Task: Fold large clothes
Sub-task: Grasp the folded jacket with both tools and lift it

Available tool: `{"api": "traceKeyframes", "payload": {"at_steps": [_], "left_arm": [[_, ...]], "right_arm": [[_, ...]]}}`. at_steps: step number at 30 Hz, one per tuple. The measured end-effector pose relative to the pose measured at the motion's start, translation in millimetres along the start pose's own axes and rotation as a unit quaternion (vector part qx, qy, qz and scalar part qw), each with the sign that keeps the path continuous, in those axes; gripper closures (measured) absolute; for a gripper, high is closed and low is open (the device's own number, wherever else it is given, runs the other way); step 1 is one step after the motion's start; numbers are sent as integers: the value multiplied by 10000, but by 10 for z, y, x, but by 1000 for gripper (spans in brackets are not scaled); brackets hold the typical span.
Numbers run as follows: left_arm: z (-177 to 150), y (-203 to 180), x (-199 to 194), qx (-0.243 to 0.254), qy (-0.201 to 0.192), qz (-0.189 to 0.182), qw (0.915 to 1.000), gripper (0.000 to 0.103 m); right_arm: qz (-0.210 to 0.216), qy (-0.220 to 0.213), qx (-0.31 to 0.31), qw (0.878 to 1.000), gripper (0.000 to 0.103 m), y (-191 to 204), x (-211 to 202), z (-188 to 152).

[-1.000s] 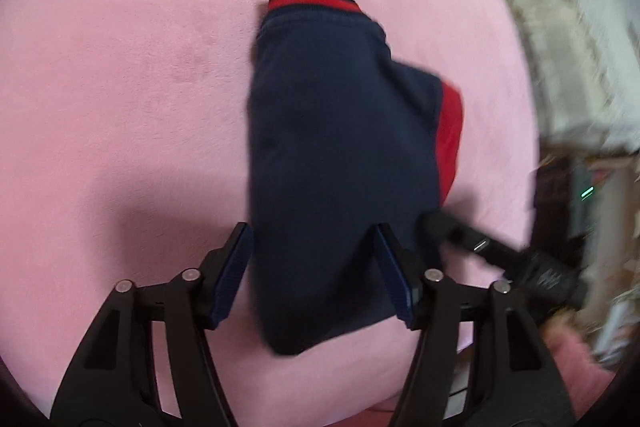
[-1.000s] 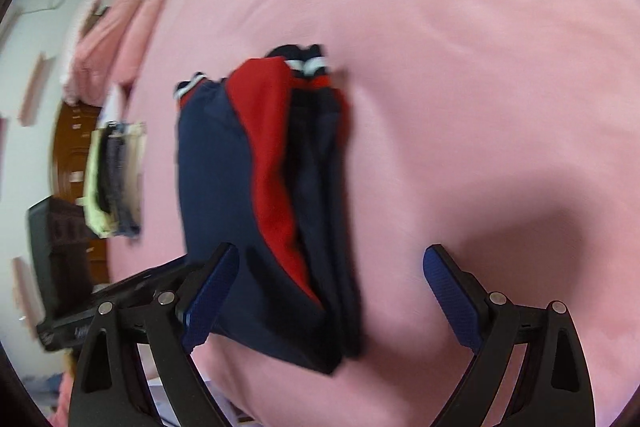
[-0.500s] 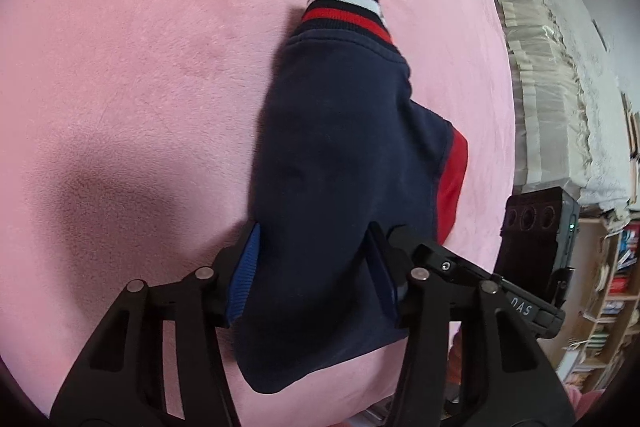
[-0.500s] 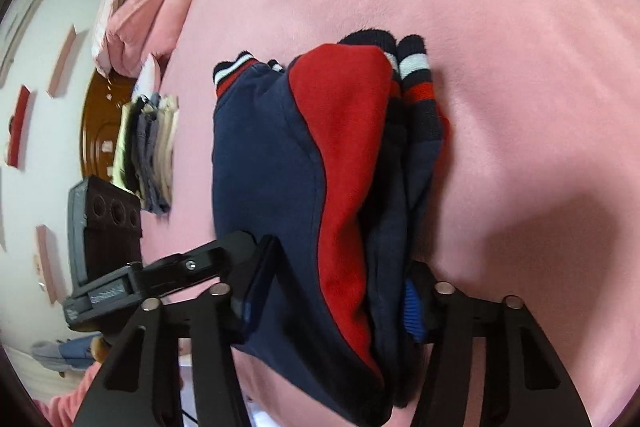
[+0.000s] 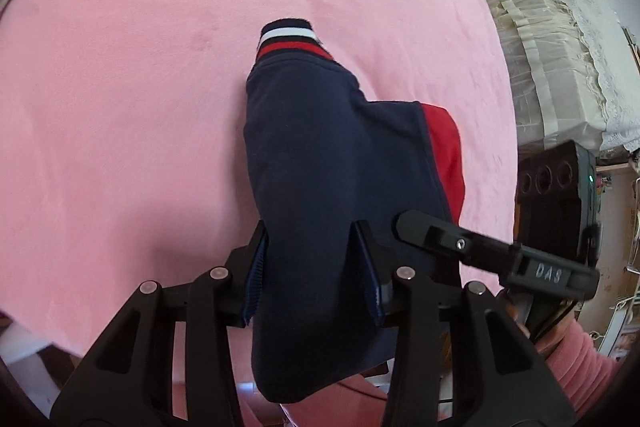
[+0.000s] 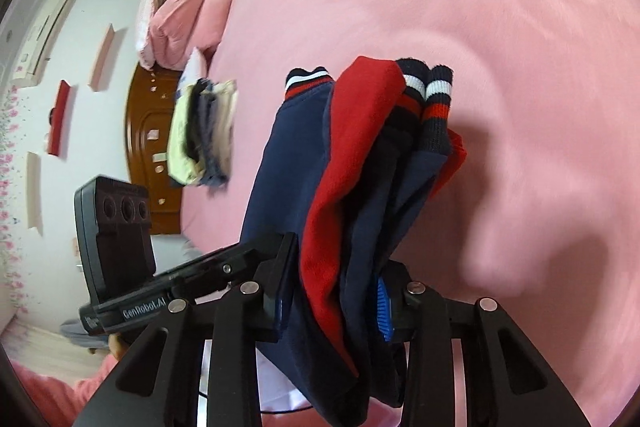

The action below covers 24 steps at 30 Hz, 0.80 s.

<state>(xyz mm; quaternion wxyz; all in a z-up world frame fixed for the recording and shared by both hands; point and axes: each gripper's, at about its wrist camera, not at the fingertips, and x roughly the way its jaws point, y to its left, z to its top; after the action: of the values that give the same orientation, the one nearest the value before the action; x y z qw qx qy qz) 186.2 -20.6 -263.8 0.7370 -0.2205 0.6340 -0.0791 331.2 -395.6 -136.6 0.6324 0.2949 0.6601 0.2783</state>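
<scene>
folded navy-and-red garment (image 5: 336, 163) lifted off pink bedspread (image 5: 120, 87), cuffs hanging | soft, thick, layers likely to slip; best held at near edge through all layers | left gripper (image 5: 316, 275) and right gripper (image 6: 336, 295) both clamped on it

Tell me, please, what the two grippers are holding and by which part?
Both hold the folded navy and red garment by its near edge: the left gripper pinches the navy layers, the right gripper the red and navy stack.
</scene>
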Motion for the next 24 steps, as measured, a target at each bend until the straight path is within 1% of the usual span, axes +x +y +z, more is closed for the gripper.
{"api": "traceKeyframes", "payload": {"at_steps": [2, 4, 6, 9, 10, 12, 14, 15, 17, 20, 21, 24], "left_arm": [[-81, -30, -145, 13, -24, 68, 10000, 66], [-100, 0, -297, 52, -32, 118, 9999, 67], [-59, 108, -497, 133, -140, 138, 9997, 67], [81, 391, -896, 236, -378, 154, 9989, 67], [148, 521, -1033, 215, -435, 190, 9986, 67], [298, 783, -1310, 146, -484, 309, 9982, 67], [495, 1080, -1668, 123, -632, 448, 9969, 67], [584, 1214, -1809, 129, -726, 484, 9961, 67], [824, 1571, -2250, 180, -1002, 652, 9927, 67], [1206, 2185, -2876, 173, -1416, 1116, 9835, 67], [1350, 2409, -3083, 175, -1565, 1307, 9788, 67], [1756, 2912, -3515, 169, -1920, 1703, 9664, 67]], "right_arm": [[-44, 18, -16, 10000, 70, 153, -5, -111], [-71, -92, -142, 9998, 70, 339, 23, -243], [53, -229, -138, 9996, 70, 514, 104, -311], [483, -477, 89, 9977, 70, 842, 378, -367], [541, -545, 113, 9970, 70, 962, 465, -376], [523, -675, -69, 9963, 70, 1326, 706, -400], [564, -791, -188, 9951, 70, 1776, 1024, -354], [673, -851, -216, 9939, 70, 2029, 1211, -311], [951, -928, -316, 9906, 70, 2488, 1541, -200], [1325, -941, -709, 9842, 70, 3364, 2277, -12], [1448, -942, -807, 9817, 70, 3630, 2526, 65], [1747, -915, -1007, 9752, 70, 4429, 3282, 295]]}}
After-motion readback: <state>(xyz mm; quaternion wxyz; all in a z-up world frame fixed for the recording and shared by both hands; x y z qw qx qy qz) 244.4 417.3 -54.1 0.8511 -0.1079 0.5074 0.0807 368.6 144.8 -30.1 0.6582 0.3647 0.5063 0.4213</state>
